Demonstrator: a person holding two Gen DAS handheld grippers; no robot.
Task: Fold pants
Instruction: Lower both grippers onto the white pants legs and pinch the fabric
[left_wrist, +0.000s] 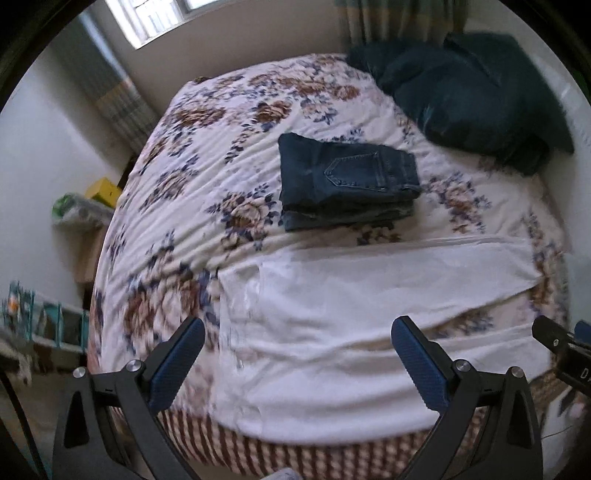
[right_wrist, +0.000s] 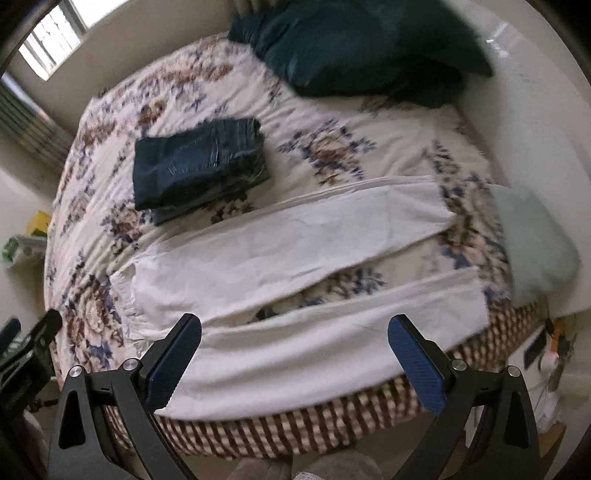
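White pants (right_wrist: 280, 240) lie spread flat across the near part of the floral bed (right_wrist: 332, 147), waist at the left, two legs apart toward the right. They also show in the left wrist view (left_wrist: 332, 314). My left gripper (left_wrist: 299, 332) is open and empty above the waist end near the bed's front edge. My right gripper (right_wrist: 295, 332) is open and empty above the near leg. The left gripper also shows at the left edge of the right wrist view (right_wrist: 33, 339).
Folded blue jeans (left_wrist: 347, 177) lie on the bed behind the white pants, also in the right wrist view (right_wrist: 199, 166). Dark teal pillows (left_wrist: 472, 96) sit at the head. A pale green cloth (right_wrist: 532, 236) lies at the right edge. A wall is on the right.
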